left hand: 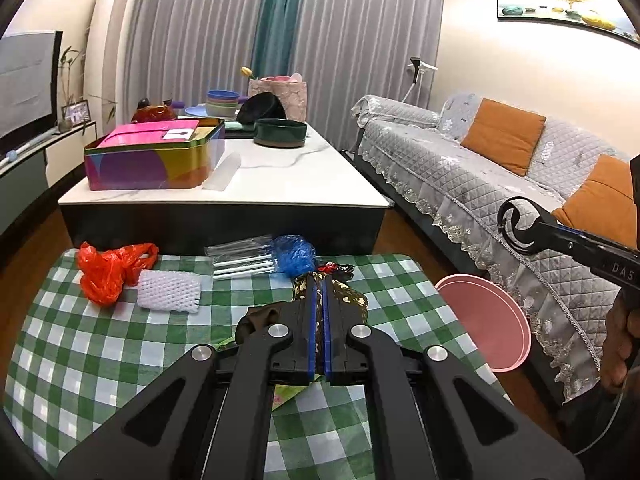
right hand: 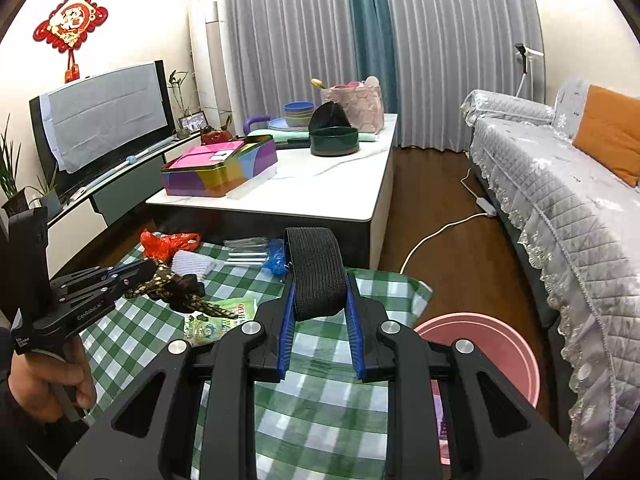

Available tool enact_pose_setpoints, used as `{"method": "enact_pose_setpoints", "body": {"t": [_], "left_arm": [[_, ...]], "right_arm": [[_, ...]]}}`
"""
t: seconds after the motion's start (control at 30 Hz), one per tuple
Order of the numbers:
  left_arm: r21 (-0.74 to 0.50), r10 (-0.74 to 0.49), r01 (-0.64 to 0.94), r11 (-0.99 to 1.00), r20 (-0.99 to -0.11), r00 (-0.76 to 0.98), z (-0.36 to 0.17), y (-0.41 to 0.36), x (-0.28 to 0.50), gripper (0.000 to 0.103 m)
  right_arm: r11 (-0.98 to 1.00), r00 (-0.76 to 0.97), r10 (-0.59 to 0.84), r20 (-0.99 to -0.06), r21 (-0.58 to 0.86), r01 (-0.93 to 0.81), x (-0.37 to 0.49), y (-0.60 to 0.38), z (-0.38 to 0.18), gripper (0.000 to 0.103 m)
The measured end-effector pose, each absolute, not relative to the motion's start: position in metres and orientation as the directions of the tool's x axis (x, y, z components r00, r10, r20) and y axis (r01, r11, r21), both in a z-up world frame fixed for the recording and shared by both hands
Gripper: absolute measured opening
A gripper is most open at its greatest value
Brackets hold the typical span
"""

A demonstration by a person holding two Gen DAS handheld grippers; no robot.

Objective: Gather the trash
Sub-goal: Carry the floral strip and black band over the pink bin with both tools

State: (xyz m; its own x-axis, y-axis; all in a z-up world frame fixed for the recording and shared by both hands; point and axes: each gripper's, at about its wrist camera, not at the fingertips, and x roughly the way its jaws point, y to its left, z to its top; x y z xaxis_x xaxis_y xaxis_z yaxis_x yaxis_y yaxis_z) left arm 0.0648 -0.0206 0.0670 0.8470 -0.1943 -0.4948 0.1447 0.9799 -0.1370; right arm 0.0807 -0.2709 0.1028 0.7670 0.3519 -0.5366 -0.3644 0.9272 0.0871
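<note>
While the left claw point(left hand: 319, 300) pinches a floral wrapper point(left hand: 352, 300), the right claw point(right hand: 320, 300) clamps black webbing point(right hand: 316, 272).

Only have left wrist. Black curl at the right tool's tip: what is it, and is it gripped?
Observer: A black mesh band, standing looped inside the right tool, which presses on both its sides.
Operator: My fingers hide what's under the left tool.
Observer: The left tool clamps a dark floral wrapper, whose loose end hangs over a green printed leaflet on the checked cloth.
Operator: Anything on the floor by the bin?
Observer: A white power cable runs across the wood floor beyond the pink bin, apart from it.
</note>
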Motion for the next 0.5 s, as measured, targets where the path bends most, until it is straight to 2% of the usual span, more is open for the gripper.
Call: {"method": "enact_pose_setpoints", "body": {"t": [0.5], "left_arm": [[-0.119, -0.206, 0.169, 0.978, -0.501, 0.841, 0.065, -0.035, 0.059, 0.002]], "right_arm": [[0.945, 0.764, 0.322, -0.56, 0.145, -0.292, 0.087, -0.304, 0.068, 0.024]]}}
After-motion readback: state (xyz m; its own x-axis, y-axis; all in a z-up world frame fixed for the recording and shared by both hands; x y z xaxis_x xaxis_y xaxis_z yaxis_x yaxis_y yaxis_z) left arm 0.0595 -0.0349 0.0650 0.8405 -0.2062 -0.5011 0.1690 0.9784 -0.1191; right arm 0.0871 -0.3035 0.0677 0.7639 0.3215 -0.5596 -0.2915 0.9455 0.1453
